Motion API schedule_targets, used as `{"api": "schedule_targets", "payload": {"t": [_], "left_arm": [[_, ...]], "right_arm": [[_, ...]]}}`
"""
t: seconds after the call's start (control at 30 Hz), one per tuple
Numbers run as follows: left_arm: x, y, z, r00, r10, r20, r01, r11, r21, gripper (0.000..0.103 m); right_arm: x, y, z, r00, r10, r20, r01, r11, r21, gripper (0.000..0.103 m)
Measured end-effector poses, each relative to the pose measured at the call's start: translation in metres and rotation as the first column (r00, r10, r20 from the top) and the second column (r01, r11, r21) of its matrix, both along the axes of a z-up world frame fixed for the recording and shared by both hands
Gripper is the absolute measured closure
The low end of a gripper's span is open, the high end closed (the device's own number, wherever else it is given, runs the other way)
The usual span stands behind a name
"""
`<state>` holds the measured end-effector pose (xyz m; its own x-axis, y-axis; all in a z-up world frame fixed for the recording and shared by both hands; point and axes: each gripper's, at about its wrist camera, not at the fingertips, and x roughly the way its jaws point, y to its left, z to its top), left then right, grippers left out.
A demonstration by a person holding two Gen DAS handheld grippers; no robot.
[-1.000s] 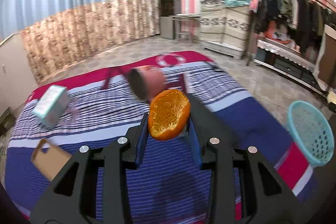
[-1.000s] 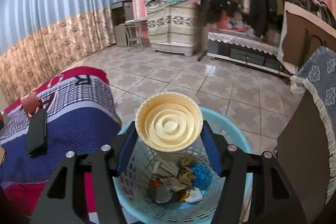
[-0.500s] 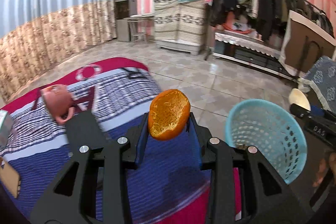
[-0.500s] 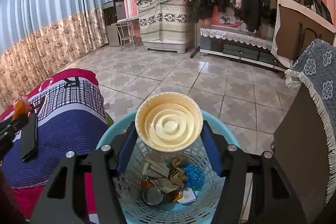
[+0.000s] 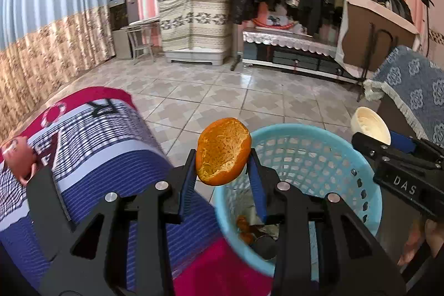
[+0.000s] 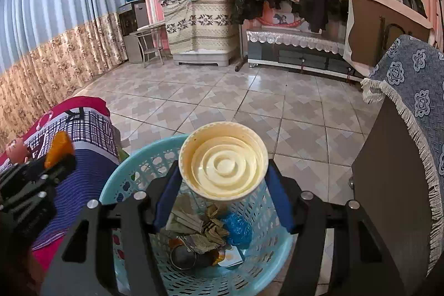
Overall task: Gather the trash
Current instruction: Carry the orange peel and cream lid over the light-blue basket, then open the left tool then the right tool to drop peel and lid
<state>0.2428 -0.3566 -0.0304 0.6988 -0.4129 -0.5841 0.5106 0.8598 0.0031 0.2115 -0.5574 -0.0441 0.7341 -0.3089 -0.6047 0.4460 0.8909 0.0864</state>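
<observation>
My left gripper (image 5: pixel 223 179) is shut on an orange peel (image 5: pixel 222 151) and holds it over the near left rim of a light blue trash basket (image 5: pixel 319 146). My right gripper (image 6: pixel 222 199) is shut on a cream paper cup (image 6: pixel 223 160), mouth toward the camera, right above the same basket (image 6: pixel 130 174), which holds paper scraps, a can and a blue wrapper. In the left wrist view the right gripper (image 5: pixel 394 154) and the cup (image 5: pixel 370 125) sit at the basket's right rim. In the right wrist view the left gripper (image 6: pixel 59 157) and the peel (image 6: pixel 59 147) sit left of the basket.
A bed with a striped blue and red cover (image 5: pixel 105 165) lies left of the basket, with a pink mug (image 5: pixel 19 157) and a black phone (image 5: pixel 45 193) on it. A dark cabinet with a blue fringed cloth (image 6: pixel 410 107) stands right of the basket. Tiled floor (image 6: pixel 249 99) stretches beyond.
My left gripper has swung right from over the bed to the basket's rim with the peel. My right gripper has stayed above the basket with the cup.
</observation>
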Motion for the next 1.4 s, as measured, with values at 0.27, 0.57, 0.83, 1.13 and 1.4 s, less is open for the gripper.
{"api": "schedule_targets", "payload": {"t": [0.27, 0.57, 0.83, 1.13, 1.4], "left_arm": [[0.007, -0.02, -0.003, 1.0, -0.021, 0.008, 0.021, 1.0, 0.022, 0.044], [0.006, 0.007, 0.009, 0.995, 0.064, 0.078, -0.066, 0.998, 0.02, 0.014], [0.016, 0.063, 0.015, 0.98, 0.187, 0.069, -0.188, 0.982, 0.009, 0.007], [0.013, 0.109, 0.025, 0.962, 0.266, 0.057, -0.264, 0.963, -0.043, 0.006], [0.002, 0.137, 0.028, 0.95, 0.306, 0.063, -0.304, 0.952, -0.033, 0.006]], "right_arm": [[-0.004, -0.007, 0.001, 1.0, -0.013, 0.003, 0.013, 1.0, 0.016, 0.043], [0.001, -0.006, -0.001, 1.0, -0.006, -0.014, 0.006, 1.0, 0.021, 0.043], [0.01, 0.005, -0.003, 1.0, 0.02, -0.021, -0.02, 1.0, 0.015, 0.042], [0.022, 0.023, -0.007, 0.998, 0.058, -0.01, -0.058, 0.998, -0.005, 0.036], [0.016, 0.028, 0.008, 0.998, 0.034, 0.045, -0.031, 0.997, -0.068, 0.019]]}}
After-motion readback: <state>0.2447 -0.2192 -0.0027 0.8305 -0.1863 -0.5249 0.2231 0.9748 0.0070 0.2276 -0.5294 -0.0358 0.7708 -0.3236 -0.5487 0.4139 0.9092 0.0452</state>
